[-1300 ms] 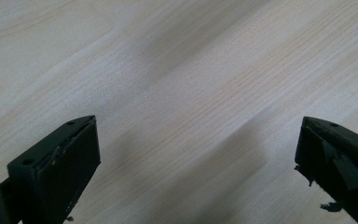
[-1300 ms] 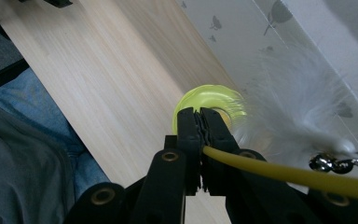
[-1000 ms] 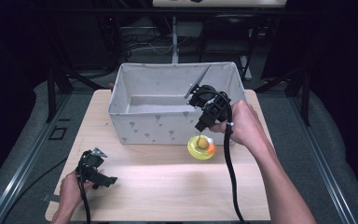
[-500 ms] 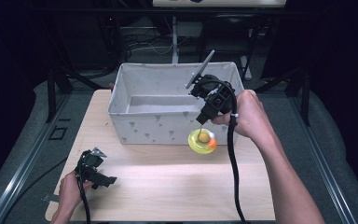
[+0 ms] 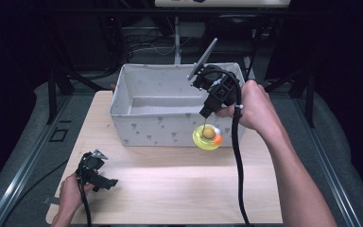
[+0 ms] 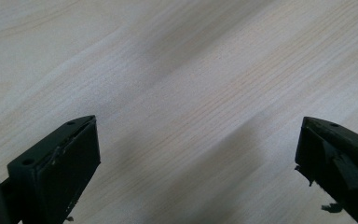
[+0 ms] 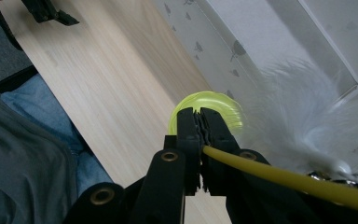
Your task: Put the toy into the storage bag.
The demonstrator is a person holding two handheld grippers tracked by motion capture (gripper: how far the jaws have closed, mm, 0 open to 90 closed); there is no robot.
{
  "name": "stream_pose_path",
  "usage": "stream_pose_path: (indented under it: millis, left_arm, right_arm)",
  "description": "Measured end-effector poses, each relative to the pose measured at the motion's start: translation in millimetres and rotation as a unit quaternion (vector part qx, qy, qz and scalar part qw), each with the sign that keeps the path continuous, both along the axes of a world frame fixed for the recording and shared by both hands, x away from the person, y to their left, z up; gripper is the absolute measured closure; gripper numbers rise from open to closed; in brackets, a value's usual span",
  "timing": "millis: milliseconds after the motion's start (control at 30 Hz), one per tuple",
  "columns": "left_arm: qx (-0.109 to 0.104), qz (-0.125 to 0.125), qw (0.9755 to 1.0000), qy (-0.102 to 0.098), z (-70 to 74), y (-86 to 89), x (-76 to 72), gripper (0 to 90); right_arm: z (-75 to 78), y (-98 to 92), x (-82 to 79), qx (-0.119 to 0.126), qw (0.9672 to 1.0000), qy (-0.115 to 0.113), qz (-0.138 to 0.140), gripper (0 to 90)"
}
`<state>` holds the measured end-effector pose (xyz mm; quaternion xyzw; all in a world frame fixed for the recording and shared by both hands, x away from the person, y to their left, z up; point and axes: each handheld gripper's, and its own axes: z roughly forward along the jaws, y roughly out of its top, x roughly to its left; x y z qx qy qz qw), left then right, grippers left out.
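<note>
Right gripper (image 7: 199, 122), its jaws pinching a yellow rod (image 7: 279, 176) with a green disc (image 5: 206, 138) hanging against the bin's (image 5: 151, 128) front wall, should clear that rim before you swing inward, while your left gripper (image 6: 196, 154) rests spread over the table (image 6: 177, 74).

yellow-green disc (image 5: 207, 137), grey-patterned white bin (image 5: 147, 126)

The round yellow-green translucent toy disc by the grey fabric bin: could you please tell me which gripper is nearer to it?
Right. The right gripper is clamped on the disc's yellow stick, just above the disc; the left gripper rests open at the wooden table's near-left corner.
</note>
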<state>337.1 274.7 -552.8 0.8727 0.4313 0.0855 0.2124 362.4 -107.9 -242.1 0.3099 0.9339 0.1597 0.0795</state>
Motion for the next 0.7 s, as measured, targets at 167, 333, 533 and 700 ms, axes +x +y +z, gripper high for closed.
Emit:
stream_pose_path:
  millis: [167, 333, 533, 700]
  left_arm:
    - [-0.001, -0.001, 1.0, 0.001, -0.5, -0.4, 0.1, 0.0]
    - [0.002, -0.001, 1.0, -0.004, 0.3, -0.4, -0.4, 0.0]
    - [0.001, 0.002, 1.0, -0.004, 0.6, 0.2, -0.6, 0.0]
    - [0.001, 0.002, 1.0, -0.003, 0.6, 0.3, -0.7, 0.0]
  right_arm:
    - [8.2, 0.7, 0.7, -0.001, 1.0, -0.002, 0.003, 87.5]
    - [16.1, -0.1, 1.5, -0.006, 1.0, -0.006, 0.001, 87.5]
    - [23.4, -1.9, 5.2, -0.005, 0.9999, -0.011, -0.003, 87.5]
    - [31.1, -4.3, 8.8, -0.001, 0.9999, -0.014, -0.01, 87.5]
